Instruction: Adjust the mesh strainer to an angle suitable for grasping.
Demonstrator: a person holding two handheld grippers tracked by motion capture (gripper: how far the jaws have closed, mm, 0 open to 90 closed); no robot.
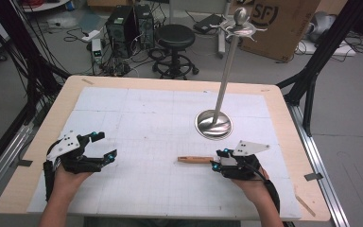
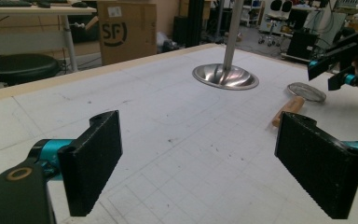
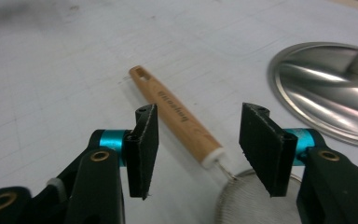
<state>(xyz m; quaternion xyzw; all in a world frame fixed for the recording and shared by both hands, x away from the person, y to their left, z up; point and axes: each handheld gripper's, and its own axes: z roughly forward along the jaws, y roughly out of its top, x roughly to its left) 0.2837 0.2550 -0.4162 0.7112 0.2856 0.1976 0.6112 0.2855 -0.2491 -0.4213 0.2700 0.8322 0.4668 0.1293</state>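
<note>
**Strainer under the right gripper, left gripper waiting apart**

On the white gridded mat point(image 1: 142, 118) that covers the table, we see a small strainer point(image 3: 242, 198) lying flat, its wooden handle point(image 3: 177, 114) pointing away from the mesh bowl. In the right gripper view, the right gripper point(image 3: 198, 149) hangs just above the spot where the handle meets the wire rim, its 2 jaws parted to a middling width with the handle's near end between them, not touching either pad as far as we can tell. From the high view, the handle point(image 1: 195, 160) sticks out to the left of that gripper point(image 1: 219, 159), and the mesh bowl is hidden under it.

Just beyond the strainer stands a metal stand point(image 1: 224, 78) on a round shiny base point(image 1: 213, 125), near the handle but apart from it.

The left gripper point(image 1: 105, 144) sits well apart at the mat's left side, held in a hand point(image 1: 68, 177), its 2 jaws spread wide around nothing.
</note>
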